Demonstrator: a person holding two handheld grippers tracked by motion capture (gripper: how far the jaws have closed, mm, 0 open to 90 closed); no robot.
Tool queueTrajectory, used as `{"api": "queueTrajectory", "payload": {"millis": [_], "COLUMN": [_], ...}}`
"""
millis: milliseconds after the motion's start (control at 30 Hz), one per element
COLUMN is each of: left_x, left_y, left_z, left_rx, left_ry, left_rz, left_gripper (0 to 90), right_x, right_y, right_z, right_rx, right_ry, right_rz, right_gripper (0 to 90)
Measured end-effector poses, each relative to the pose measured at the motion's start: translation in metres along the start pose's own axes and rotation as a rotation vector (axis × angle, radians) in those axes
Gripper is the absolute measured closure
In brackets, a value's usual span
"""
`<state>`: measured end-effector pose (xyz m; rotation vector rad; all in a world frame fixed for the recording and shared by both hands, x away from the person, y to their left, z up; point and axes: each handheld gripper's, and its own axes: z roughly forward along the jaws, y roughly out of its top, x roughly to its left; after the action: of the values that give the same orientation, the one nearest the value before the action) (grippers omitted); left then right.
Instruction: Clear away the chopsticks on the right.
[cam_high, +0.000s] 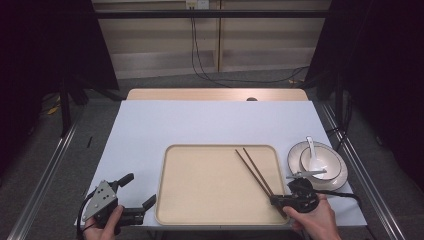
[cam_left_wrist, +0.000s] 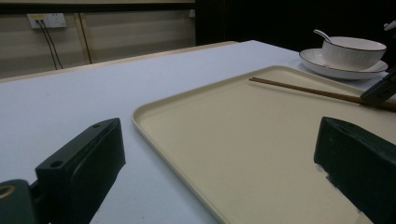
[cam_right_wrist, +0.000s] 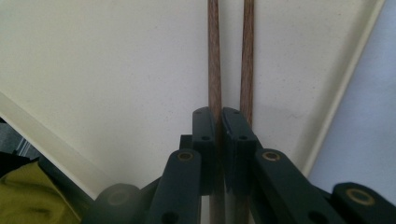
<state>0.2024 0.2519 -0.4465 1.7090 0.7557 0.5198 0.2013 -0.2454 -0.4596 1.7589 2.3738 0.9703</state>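
Note:
Two brown chopsticks (cam_high: 252, 167) lie side by side on the right part of a beige tray (cam_high: 210, 185), slanting toward its near right corner. My right gripper (cam_high: 274, 200) is at their near ends, low over the tray. In the right gripper view its jaws (cam_right_wrist: 218, 114) are shut on one chopstick (cam_right_wrist: 213, 56), while the other chopstick (cam_right_wrist: 248, 56) runs just beside the right jaw. My left gripper (cam_high: 140, 192) hovers off the tray's near left corner, open and empty (cam_left_wrist: 215, 172), facing across the tray (cam_left_wrist: 233, 130) toward the chopsticks (cam_left_wrist: 303, 88).
A white bowl (cam_high: 320, 160) with a white spoon (cam_high: 311, 145) stands on a white plate (cam_high: 300, 155) right of the tray, close to the right gripper. The pale blue table top (cam_high: 200, 120) stretches behind the tray. Table edges run close to both hands.

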Motion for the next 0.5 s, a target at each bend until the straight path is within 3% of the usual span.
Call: {"api": "queueTrajectory", "payload": {"millis": [500], "left_x": [0.0001], "left_y": [-0.0002], "left_z": [0.0005], "left_rx": [0.002], "left_ry": [0.002], "left_rz": [-0.001], "left_gripper": [2.0], "right_x": [0.0012], "right_y": [-0.0025], "right_z": [0.0032], "right_rx": [-0.015], "right_ry": [0.009], "right_rz": [-0.022], "right_gripper": [80.8]}}
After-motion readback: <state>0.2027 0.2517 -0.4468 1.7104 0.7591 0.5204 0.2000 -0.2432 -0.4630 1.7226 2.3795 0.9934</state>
